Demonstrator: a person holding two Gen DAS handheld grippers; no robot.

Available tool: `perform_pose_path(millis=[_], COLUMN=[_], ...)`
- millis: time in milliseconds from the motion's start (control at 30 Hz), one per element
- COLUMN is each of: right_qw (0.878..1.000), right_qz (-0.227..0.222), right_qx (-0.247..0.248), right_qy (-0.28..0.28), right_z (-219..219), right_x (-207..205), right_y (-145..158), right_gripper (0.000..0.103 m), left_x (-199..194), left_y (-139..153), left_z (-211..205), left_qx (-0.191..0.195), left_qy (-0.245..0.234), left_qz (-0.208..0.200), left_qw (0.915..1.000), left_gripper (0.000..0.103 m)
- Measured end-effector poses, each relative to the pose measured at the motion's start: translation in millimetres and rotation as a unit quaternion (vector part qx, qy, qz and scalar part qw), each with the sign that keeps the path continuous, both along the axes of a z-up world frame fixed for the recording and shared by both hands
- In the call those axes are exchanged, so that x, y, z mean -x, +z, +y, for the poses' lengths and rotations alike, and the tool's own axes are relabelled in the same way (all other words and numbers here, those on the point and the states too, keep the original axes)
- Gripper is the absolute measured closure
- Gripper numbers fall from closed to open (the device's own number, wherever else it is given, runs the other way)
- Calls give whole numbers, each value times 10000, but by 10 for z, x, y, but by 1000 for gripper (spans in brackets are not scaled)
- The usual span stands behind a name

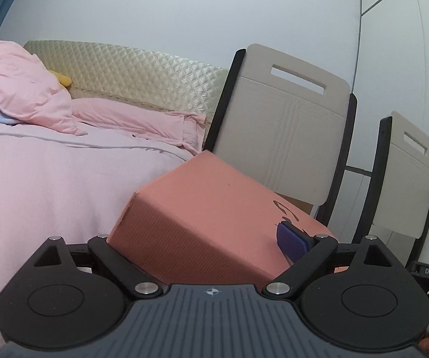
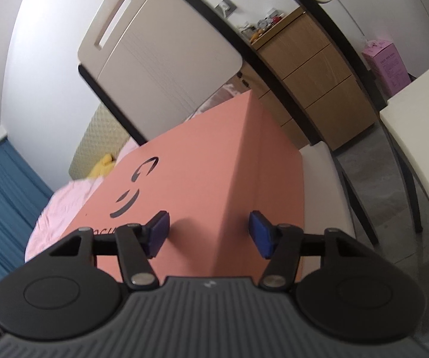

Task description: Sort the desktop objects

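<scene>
A salmon-pink box (image 1: 214,208) with black printed marks is held up in the air between both grippers. My left gripper (image 1: 196,238) spans the box's near end: its right blue pad (image 1: 292,238) lies on the top face and the left finger is hidden behind the box. In the right wrist view the same box (image 2: 202,179) fills the centre. My right gripper (image 2: 208,232) straddles a box edge, with the left pad (image 2: 157,229) on the printed face and the right pad (image 2: 260,232) on the side face.
A bed with pink bedding (image 1: 50,164) and a quilted headboard (image 1: 131,74) lies to the left. Two beige chairs (image 1: 289,125) stand behind the box. A wooden drawer unit (image 2: 312,80), a pink carton (image 2: 387,65) and a white table edge (image 2: 417,137) are at the right.
</scene>
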State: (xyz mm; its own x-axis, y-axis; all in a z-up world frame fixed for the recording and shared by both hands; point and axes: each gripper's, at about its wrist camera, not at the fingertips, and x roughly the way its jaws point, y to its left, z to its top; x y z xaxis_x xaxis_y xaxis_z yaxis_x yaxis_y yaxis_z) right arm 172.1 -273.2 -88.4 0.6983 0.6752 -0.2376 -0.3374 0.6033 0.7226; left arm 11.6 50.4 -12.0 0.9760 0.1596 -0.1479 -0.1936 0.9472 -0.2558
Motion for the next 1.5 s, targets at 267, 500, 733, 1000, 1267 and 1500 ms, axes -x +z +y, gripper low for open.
perform_pose_path(millis=[267, 500, 733, 1000, 1267, 1500], right_qw=[9993, 9985, 9992, 9990, 9993, 9992], right_qz=[186, 247, 119, -60, -193, -216], right_qx=[-301, -230, 118, 356, 333, 291], right_qy=[77, 440, 372, 274, 40, -152], right_z=[-75, -49, 43, 127, 177, 151], right_x=[-32, 53, 197, 305, 42, -257], right_y=[-29, -57, -43, -8, 82, 97], right_gripper=[27, 20, 19, 16, 19, 33], left_x=[-110, -101, -183, -150, -93, -162], left_y=[-11, -136, -351, -415, -407, -444], left_z=[370, 243, -22, -66, -91, -112], left_qx=[938, 42, -1116, -1060, -963, -793], left_qy=[267, 529, 600, 467, 474, 224], left_qz=[-16, -275, -29, -137, -453, -398], left_qw=[9952, 9982, 9919, 9932, 9932, 9958], left_gripper=[8, 8, 8, 6, 6, 5])
